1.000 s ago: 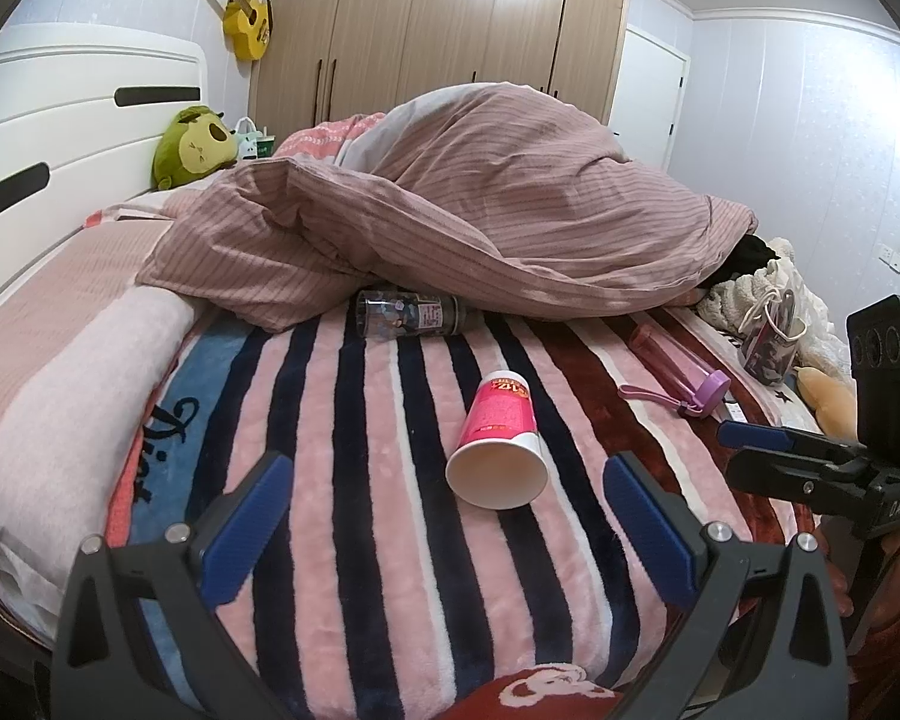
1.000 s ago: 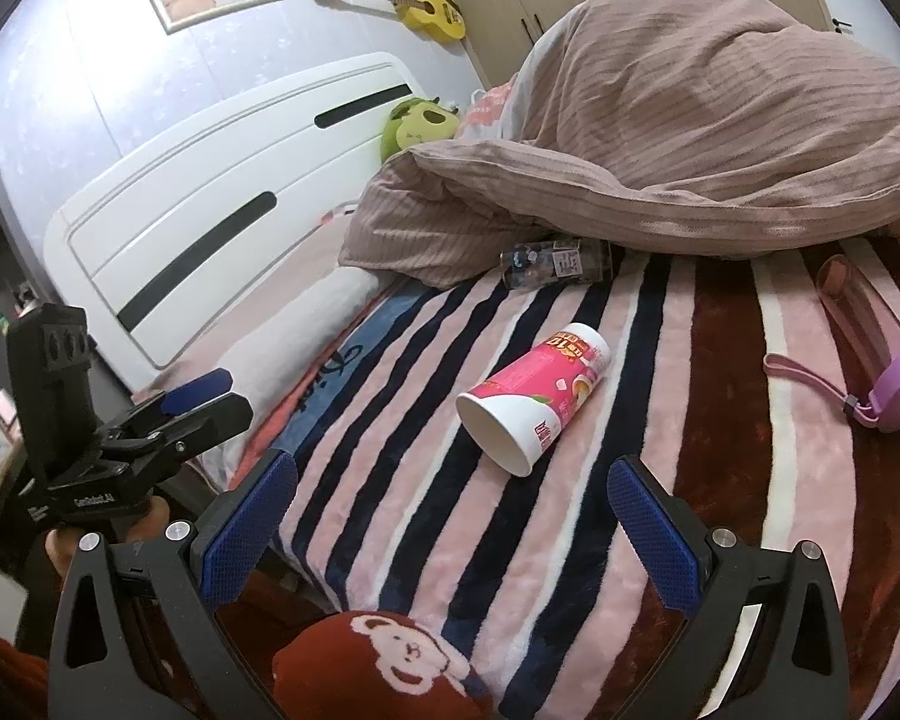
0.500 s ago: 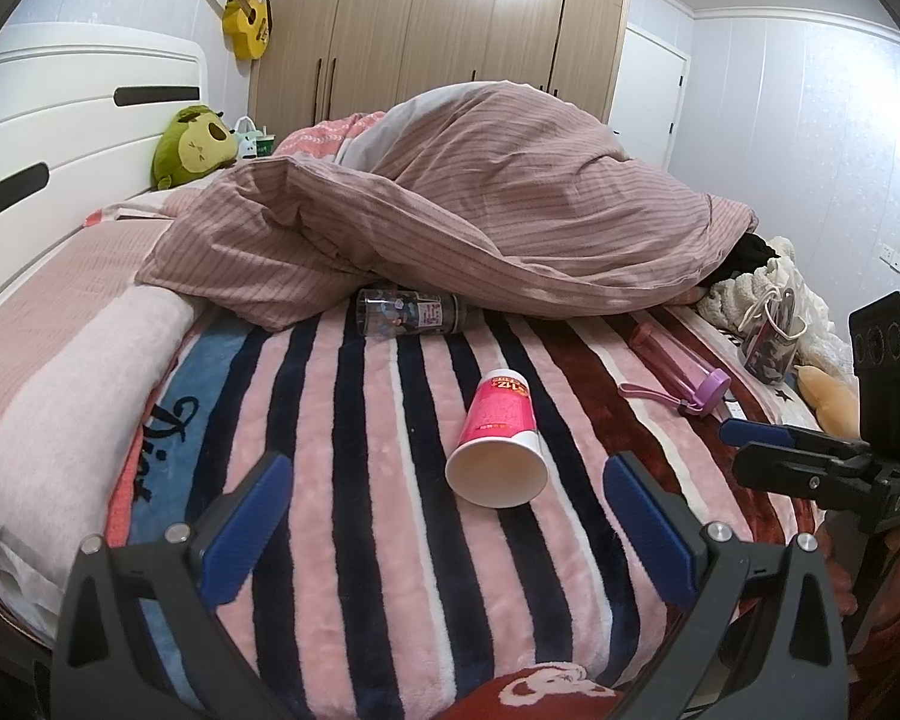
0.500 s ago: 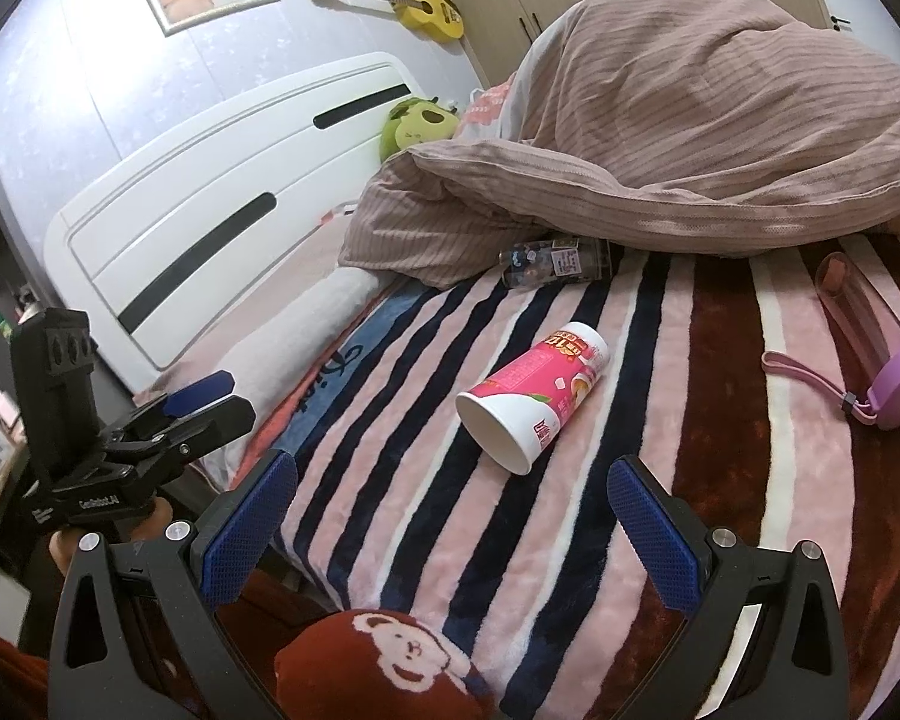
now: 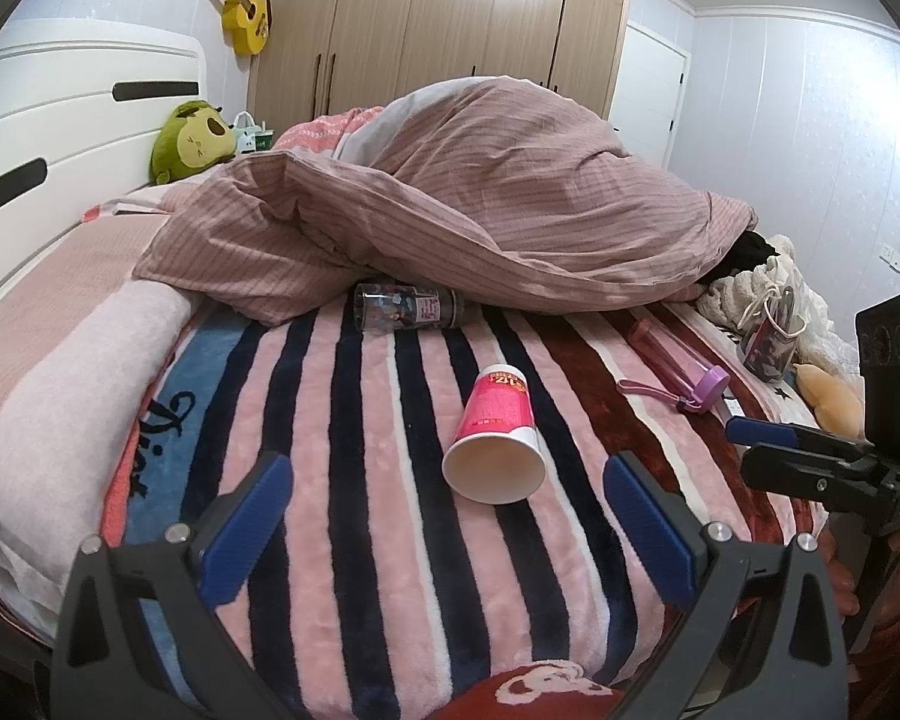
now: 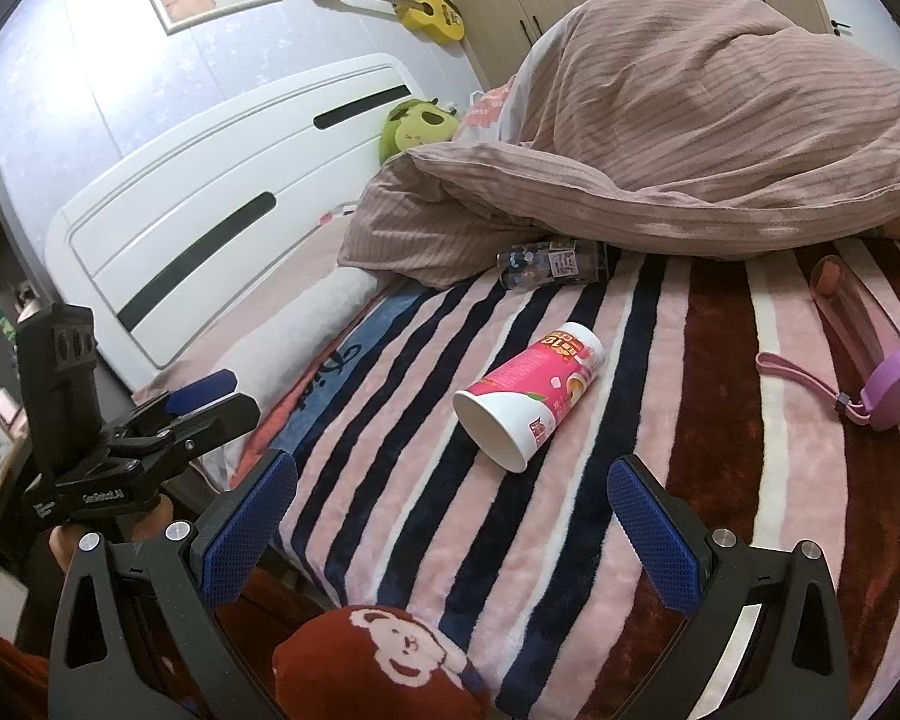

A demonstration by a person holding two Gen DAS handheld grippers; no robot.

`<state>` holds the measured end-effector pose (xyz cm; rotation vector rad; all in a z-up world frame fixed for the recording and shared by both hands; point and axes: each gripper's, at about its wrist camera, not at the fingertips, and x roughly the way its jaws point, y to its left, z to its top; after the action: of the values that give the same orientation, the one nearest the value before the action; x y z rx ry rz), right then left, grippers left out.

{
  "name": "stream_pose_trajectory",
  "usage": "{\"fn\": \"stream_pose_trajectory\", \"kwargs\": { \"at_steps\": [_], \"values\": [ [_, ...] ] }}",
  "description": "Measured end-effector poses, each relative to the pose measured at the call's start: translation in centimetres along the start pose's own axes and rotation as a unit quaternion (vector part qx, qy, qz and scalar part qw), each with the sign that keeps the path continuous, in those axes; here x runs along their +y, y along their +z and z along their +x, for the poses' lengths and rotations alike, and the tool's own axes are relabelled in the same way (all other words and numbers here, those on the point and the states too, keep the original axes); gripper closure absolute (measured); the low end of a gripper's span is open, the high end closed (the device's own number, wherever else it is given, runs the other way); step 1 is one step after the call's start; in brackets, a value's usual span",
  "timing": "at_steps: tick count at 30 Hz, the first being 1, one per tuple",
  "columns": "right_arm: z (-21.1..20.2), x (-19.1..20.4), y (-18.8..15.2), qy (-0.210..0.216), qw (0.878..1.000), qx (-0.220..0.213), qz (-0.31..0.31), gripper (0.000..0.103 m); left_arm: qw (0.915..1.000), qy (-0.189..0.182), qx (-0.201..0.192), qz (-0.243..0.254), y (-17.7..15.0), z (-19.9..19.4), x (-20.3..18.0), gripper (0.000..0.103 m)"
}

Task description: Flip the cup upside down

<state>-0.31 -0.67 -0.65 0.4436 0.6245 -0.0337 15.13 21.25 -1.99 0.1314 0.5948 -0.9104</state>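
Note:
A pink and white paper cup [image 5: 497,438] lies on its side on the striped blanket [image 5: 354,480], its open mouth toward me; it also shows in the right wrist view [image 6: 531,393]. My left gripper [image 5: 450,534] is open and empty, just short of the cup's mouth. My right gripper [image 6: 453,531] is open and empty, a little before the cup. Each gripper shows in the other's view: the right one [image 5: 768,447] at the right edge, the left one [image 6: 210,402] at the left edge.
A dark clear bottle [image 5: 408,307] lies against a heaped striped duvet [image 5: 480,210] behind the cup. A pink bottle with a purple cap [image 5: 678,363] lies to the right. A green plush [image 5: 192,141] sits by the white headboard [image 5: 60,102].
Almost nothing differs. The right gripper, seen in the left wrist view, has drifted slightly lower. The cup has not moved.

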Motion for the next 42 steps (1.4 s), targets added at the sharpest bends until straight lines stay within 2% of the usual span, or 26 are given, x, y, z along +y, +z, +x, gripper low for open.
{"fn": "stream_pose_trajectory", "kwargs": {
  "at_steps": [13, 20, 25, 30, 33, 38, 42],
  "values": [
    [-0.7, -0.8, 0.1, -0.009, 1.0, -0.001, 0.005, 0.0, 0.9995, -0.031, -0.005, -0.007, 0.4, 0.0, 0.2, 0.001],
    [1.0, -2.2, 0.5, -0.009, 1.0, 0.014, 0.025, 0.0, 0.9993, -0.035, 0.0, -0.01, 0.4, 0.4, 0.7, 0.001],
    [5.1, -3.8, 1.0, 0.006, 0.997, 0.058, 0.054, 0.0, 0.9991, -0.039, 0.008, -0.017, 0.4, 1.3, 2.0, 0.001],
    [10.6, -5.4, 1.6, 0.034, 0.988, 0.109, 0.1, 0.0, 0.9991, -0.034, 0.014, -0.021, 0.3, 2.2, 3.1, 0.001],
    [14.0, -6.6, 2.2, 0.041, 0.982, 0.133, 0.128, 0.0, 0.999, -0.033, 0.016, -0.025, 0.2, 2.6, 3.7, 0.001],
    [18.9, -9.2, 2.8, 0.049, 0.964, 0.166, 0.202, 0.0, 0.9988, -0.033, 0.021, -0.031, -0.3, 3.2, 4.7, 0.001],
    [21.1, -10.3, 2.9, 0.047, 0.956, 0.178, 0.229, 0.009, 0.9984, -0.033, 0.025, -0.038, -0.5, 3.5, 5.6, 0.001]
  ]
}}
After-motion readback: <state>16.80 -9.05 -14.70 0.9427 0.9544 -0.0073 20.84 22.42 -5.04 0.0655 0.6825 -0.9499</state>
